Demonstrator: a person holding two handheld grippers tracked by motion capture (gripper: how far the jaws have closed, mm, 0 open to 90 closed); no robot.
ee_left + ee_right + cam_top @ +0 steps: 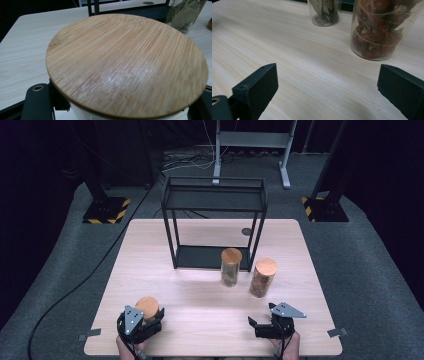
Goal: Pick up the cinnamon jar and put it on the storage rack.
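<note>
1. The left hand-held gripper (142,320), at the lower left of the high view, pinches a jar with a wooden lid (126,65); its jaws sit on either side of the jar just under the lid.
2. That jar stands near the lower left corner of the bench (200,290), well apart from the other two jars. Gripping below the lid looks meant to clamp the body, so the jar would come up without tipping.
3. Its long axis runs upright, with the lid on top facing the ceiling.
4. The right hand-held gripper (265,325), at the lower right, is spread wide with nothing between its jaws, and rests low over the bare bench.
5. A jar of leaves (231,267) and a jar of red pieces (263,277) stand upright just right of centre, in front of the black wire shelf (215,195), probably waiting to go onto it.
</note>
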